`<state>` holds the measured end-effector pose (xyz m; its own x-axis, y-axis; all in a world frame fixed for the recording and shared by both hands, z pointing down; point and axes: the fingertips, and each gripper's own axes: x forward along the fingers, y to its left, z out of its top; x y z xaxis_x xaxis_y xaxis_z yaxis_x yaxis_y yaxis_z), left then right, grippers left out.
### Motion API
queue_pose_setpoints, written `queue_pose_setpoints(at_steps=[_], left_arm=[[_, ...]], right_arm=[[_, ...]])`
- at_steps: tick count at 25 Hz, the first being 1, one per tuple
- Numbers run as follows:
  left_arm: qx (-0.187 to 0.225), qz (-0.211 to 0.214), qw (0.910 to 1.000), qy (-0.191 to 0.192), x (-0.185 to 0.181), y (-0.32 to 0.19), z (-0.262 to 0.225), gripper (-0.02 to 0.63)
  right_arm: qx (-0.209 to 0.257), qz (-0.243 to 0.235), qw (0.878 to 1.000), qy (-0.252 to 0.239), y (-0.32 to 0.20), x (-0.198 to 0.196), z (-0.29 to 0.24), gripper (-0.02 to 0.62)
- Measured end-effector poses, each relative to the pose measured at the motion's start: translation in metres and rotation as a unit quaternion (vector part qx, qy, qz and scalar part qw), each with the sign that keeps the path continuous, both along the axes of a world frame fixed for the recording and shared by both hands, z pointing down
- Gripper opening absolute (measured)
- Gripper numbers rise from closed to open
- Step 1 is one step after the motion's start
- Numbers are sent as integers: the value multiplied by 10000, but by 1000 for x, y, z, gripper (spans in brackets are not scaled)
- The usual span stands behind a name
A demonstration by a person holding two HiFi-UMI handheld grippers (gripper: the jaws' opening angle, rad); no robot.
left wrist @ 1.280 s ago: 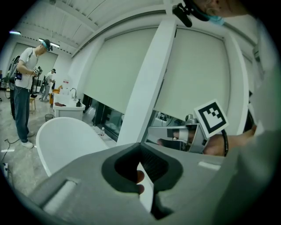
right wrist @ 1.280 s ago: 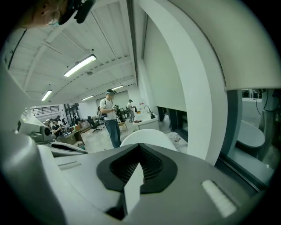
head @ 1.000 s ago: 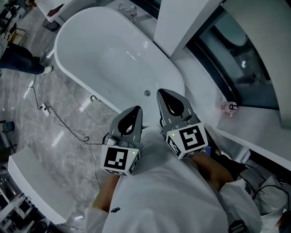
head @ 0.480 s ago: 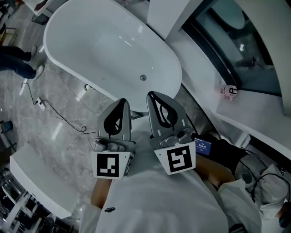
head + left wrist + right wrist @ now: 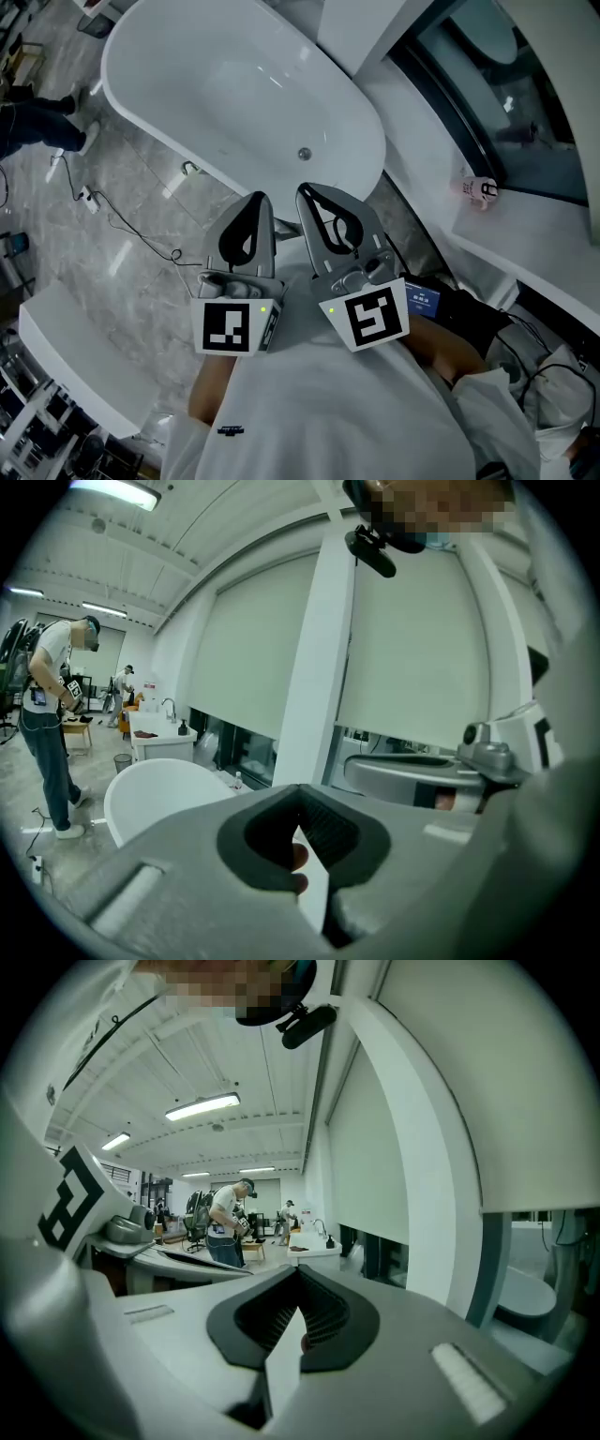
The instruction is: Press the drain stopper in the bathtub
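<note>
tongs [image 5: 257,198] [image 5: 302,190] tip-to-tip near glossy oval bathtub [image 5: 234,84]

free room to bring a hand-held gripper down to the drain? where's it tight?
The bathtub basin is bare all round the drain stopper; the near rim is free to come in over. The white ledge between tub and window is bare up to a small white object. Crowded: floor left of the tub, with cables.

Open bathtub [image 5: 234,84] basin, free way to drain stopper [image 5: 303,153]
</note>
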<state>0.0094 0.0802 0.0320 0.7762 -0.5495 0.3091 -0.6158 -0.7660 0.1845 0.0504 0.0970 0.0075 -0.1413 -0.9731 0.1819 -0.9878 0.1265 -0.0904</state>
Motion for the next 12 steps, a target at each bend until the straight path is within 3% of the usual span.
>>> queue_pose_setpoints(at_steps=[12], left_arm=[[56, -124, 9999, -26, -12, 5, -1, -2]], right_arm=[[147, -53, 9998, -140, 2, -7, -1, -2]])
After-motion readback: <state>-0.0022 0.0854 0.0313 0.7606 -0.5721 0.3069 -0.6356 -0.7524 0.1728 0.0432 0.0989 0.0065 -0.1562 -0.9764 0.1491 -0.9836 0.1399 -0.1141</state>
